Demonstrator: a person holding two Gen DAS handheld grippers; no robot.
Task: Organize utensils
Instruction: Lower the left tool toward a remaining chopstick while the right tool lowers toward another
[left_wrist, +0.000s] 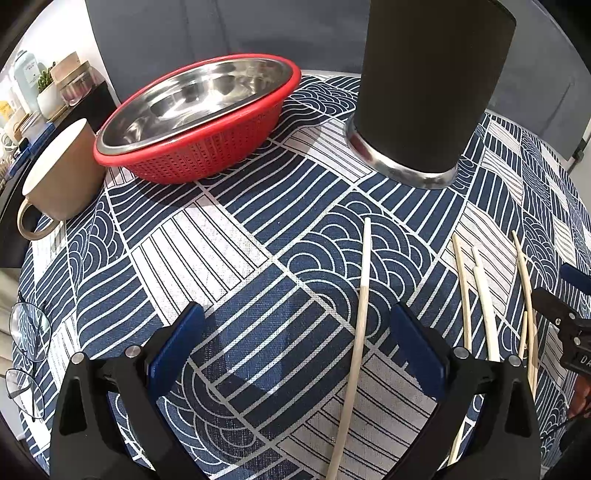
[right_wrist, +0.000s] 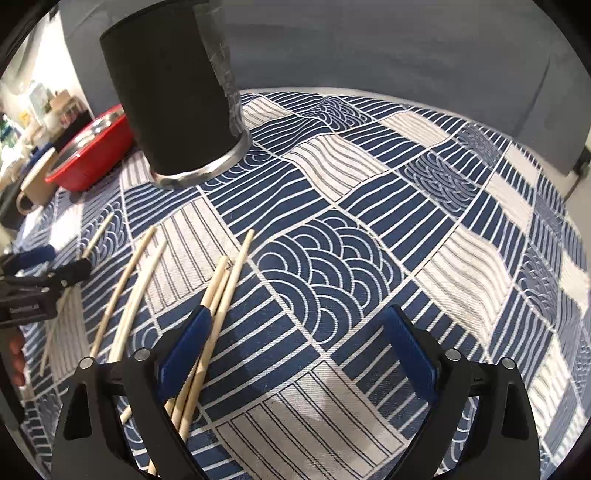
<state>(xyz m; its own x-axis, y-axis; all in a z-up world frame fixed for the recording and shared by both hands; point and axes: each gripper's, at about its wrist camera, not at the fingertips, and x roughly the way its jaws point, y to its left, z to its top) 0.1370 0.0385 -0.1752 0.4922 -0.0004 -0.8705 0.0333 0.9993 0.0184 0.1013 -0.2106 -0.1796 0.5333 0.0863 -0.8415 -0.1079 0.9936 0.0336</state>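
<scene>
The left gripper (left_wrist: 297, 321) hangs over the patterned tablecloth (left_wrist: 236, 236) with its 2 blue-padded fingers (left_wrist: 177, 339) spread wide and nothing between them. 1 pale chopstick (left_wrist: 360, 306) lies on the cloth inside that gap, nearer the right-hand pad, and touches neither pad. Just beside the gripper on its right, several more loose chopsticks (left_wrist: 484, 306) lie roughly parallel on the cloth; their exact count cannot be told from this view.

The right gripper (right_wrist: 297, 321) is likewise released, with its jaws wide apart and only bare cloth between them. A bundle of 3 chopsticks (right_wrist: 221, 295) runs past its left finger (right_wrist: 184, 350); whether the pad touches them cannot be told. Further left, 2 separate chopsticks (right_wrist: 129, 284) lie on the cloth, and beyond them the left gripper appears at the frame edge, over 1 more stick.

Beyond both grippers, a tall black cylindrical holder (left_wrist: 432, 85) with a metal base ring stands upright on the tablecloth. It is well apart from every chopstick. Left of it, a red colander (left_wrist: 207, 158) sits on the cloth with a steel bowl (left_wrist: 192, 99) nested inside it. A beige mug (left_wrist: 61, 170) stands touching or just beside the colander at the table's left edge. A pair of glasses (left_wrist: 27, 347) lies near the left gripper at the cloth's left border.
</scene>
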